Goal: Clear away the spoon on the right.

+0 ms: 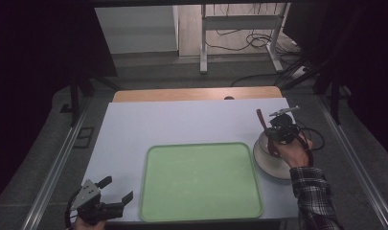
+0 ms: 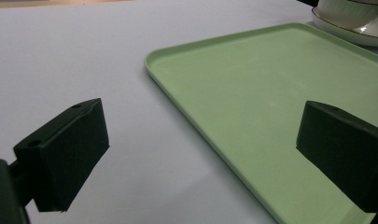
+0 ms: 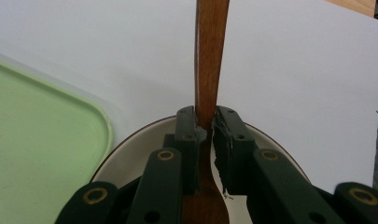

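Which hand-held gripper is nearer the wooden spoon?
Right. The right hand-held gripper is clamped on the wooden spoon over the bowl; the left hand-held gripper hovers open across the green tray.

The high view looks forward and down on the whole desk (image 1: 182, 120) from above the person's side. The left gripper view sits low and close behind the left tongs (image 2: 200, 149), facing across the green tray (image 2: 270, 93) ahead of them. The right gripper view looks very near along the right tongs (image 3: 206, 128). All three views share this tray.
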{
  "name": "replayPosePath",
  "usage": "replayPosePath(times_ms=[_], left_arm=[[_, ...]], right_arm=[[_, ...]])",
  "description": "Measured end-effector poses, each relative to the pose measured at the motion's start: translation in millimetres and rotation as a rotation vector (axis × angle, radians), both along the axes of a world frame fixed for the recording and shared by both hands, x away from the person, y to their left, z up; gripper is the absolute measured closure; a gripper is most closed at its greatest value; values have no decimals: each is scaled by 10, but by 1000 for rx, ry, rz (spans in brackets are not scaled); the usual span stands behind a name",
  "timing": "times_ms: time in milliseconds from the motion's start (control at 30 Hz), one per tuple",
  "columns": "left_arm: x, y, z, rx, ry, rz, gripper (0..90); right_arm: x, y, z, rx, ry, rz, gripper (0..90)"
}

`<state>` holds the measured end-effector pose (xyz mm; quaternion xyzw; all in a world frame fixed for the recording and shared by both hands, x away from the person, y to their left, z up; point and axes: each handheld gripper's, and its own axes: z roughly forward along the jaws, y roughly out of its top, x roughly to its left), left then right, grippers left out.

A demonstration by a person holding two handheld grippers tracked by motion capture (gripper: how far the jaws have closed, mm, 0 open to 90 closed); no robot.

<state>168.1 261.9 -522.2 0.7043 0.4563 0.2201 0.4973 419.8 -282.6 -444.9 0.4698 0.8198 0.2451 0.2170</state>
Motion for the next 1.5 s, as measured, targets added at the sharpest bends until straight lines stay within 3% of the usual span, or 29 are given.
replayPosePath(times_ms=[333,867,1100,1500], left_arm=[[-1,0,0,1,0,1,19],[-4,-6,5,5,-1,0,19],[-4,-10,7,6,-2,0,19],[-4,-10,7,6,-2,0,19]], right_arm=[[2,-18,32,13,6,-7,845],[-74,-108,372,33,19,3,857],[-123,-112,575,28,41,15,857],[-219,-76,781,22,80,32,857]])
